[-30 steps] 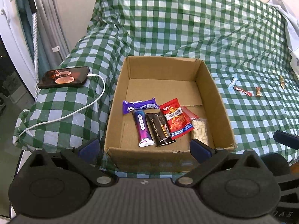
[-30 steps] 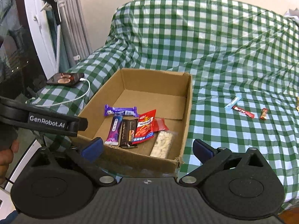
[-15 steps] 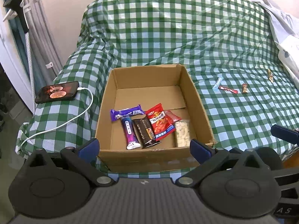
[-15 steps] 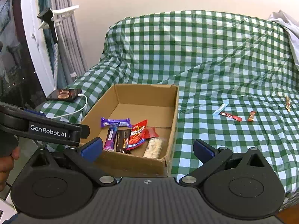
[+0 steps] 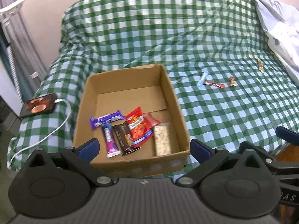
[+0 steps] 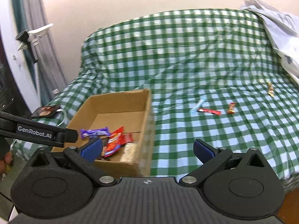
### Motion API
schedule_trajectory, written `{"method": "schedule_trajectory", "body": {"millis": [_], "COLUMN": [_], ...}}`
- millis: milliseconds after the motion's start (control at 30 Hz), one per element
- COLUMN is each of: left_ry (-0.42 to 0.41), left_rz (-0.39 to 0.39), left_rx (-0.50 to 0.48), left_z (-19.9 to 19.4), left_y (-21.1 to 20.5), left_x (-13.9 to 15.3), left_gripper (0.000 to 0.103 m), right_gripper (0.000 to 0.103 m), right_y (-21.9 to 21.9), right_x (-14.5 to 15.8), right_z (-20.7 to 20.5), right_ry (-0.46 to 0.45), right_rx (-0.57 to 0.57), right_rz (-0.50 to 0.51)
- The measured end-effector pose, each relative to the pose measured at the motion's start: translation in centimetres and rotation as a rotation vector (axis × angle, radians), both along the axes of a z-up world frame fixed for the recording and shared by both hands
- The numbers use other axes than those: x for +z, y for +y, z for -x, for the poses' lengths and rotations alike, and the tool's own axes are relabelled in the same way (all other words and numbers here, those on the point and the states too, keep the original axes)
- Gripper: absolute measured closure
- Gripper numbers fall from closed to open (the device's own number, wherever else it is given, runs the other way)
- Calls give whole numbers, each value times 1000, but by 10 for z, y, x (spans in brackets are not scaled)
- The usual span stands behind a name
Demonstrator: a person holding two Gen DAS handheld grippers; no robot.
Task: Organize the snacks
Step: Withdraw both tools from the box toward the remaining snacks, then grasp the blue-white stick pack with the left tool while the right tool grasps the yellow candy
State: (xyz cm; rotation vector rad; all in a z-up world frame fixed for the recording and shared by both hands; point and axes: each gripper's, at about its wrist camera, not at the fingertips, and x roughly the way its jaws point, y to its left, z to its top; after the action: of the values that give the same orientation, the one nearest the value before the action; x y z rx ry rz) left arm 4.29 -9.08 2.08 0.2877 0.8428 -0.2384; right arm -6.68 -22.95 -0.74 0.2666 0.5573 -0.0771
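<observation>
An open cardboard box (image 5: 173, 100) (image 6: 145, 115) sits on the green checked bed. Inside lie a purple bar (image 5: 106, 119), a purple-pink bar (image 5: 110, 140), a dark bar (image 5: 124, 137), a red bag (image 5: 138, 125) and a clear pack of nuts (image 5: 162, 139). On the bed right of the box lie a light blue stick (image 6: 198, 104), a red stick (image 6: 209, 111), a small red-gold candy (image 6: 231, 108) and a gold candy (image 6: 270, 88). My left gripper (image 5: 143, 147) is open and empty, above the box's near edge. My right gripper (image 6: 147, 149) is open and empty, back from the box's right corner.
A phone (image 5: 38, 105) on a white charging cable (image 5: 56, 128) lies on the bed's left corner. A white-grey quilt (image 5: 276, 24) is bunched at the right. A curtain and a white stand (image 6: 31, 37) are at the left by the wall.
Both grippers have pulled back and risen, turning right; the box looks smaller and more of the bed and loose candies shows. Both stayed open.
</observation>
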Motion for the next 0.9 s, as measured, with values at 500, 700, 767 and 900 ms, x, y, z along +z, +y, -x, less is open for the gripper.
{"method": "schedule_trajectory", "body": {"millis": [500, 700, 767, 900], "left_ry": [123, 136, 142, 169], "left_rz": [-25, -44, -42, -35], "left_rx": [-49, -44, -40, -41], "left_z": [-76, -133, -158, -214], "left_y": [-107, -154, -172, -211], "left_x": [-33, -53, -62, -86], "left_gripper": [0, 0, 0, 0], "right_gripper": [1, 1, 1, 1], "right_y": [-124, -181, -207, -269], "right_x": [-39, -57, -63, -77], "right_z": [-8, -32, -46, -81], "right_ry": [68, 91, 89, 54], "right_rx": [-289, -367, -398, -479], "right_rz": [-28, -9, 1, 30]}}
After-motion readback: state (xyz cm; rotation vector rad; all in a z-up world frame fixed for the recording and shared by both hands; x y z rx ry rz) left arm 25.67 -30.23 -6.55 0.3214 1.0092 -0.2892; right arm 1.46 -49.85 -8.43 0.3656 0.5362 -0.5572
